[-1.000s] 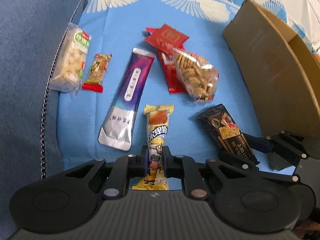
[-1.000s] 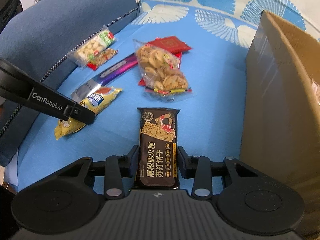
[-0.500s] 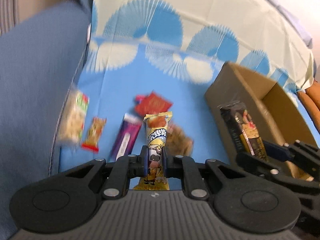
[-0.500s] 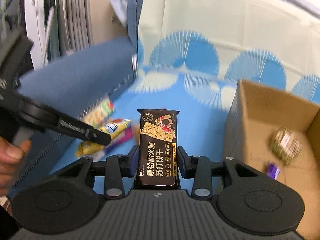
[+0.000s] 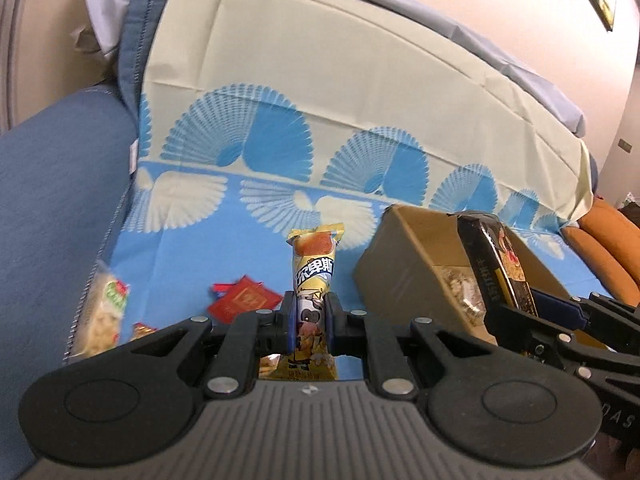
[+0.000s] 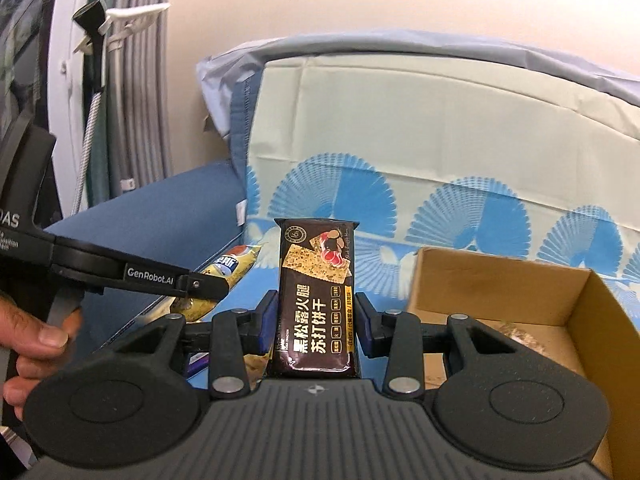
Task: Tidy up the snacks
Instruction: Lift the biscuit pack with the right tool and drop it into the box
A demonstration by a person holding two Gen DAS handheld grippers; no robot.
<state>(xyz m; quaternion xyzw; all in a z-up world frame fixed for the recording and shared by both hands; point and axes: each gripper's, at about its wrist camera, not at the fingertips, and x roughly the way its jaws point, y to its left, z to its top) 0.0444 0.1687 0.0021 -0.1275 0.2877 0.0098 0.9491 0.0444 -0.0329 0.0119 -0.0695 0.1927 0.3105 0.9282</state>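
two tools, each one clenched on a snack packet above the sofa.
the left tool [image 5: 310, 322] grips a yellow snack stick [image 5: 314, 280] that stands upright between its pads; the right tool [image 6: 316, 322] grips a black cracker pack [image 6: 318, 292], also upright. just right of both is the open cardboard box [image 6: 500, 280] with some wrapped snacks inside. on the blue patterned cover [image 5: 224, 240] lie a red packet [image 5: 244, 300] and a green-white packet [image 5: 106, 312], at the left near the sofa arm.
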